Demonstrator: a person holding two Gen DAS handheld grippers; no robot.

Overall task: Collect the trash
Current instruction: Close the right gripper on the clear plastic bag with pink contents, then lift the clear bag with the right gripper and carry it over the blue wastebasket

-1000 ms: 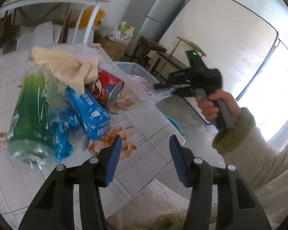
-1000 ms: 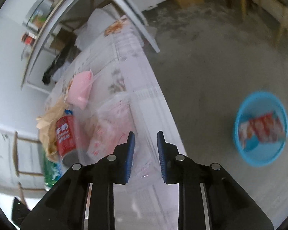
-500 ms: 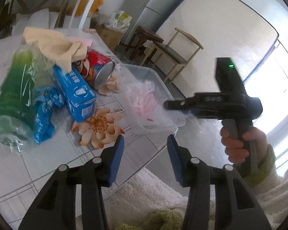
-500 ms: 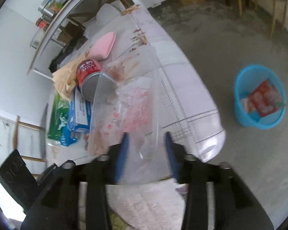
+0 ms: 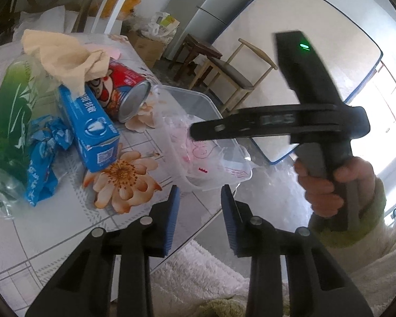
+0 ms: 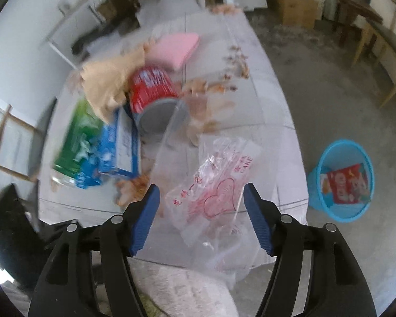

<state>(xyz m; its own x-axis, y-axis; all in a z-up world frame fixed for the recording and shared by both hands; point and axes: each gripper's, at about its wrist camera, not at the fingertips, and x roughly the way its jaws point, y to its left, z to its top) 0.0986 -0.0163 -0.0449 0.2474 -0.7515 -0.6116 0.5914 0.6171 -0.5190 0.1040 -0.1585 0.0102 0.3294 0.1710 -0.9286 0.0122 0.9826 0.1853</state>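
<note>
Right gripper (image 6: pixel 200 216) tipped steeply down, jaws just spreading wide over plastic bag (image 6: pixel 213 192) at table (image 6: pixel 274 121) edge, nothing pinched; left gripper (image 5: pixel 199 216) narrowing, empty; floor bucket (image 6: pixel 340 211) holds red wrapper (image 6: pixel 347 183).

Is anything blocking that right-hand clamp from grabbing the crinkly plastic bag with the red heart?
Nothing visible does. The right gripper is open, its jaws having just widened, and the plastic bag lies directly between them inside the clear container, uncovered.

green bottle (image 5: pixel 5 132): cut by left edge | red can (image 6: pixel 150 89): motion-blurred
</note>
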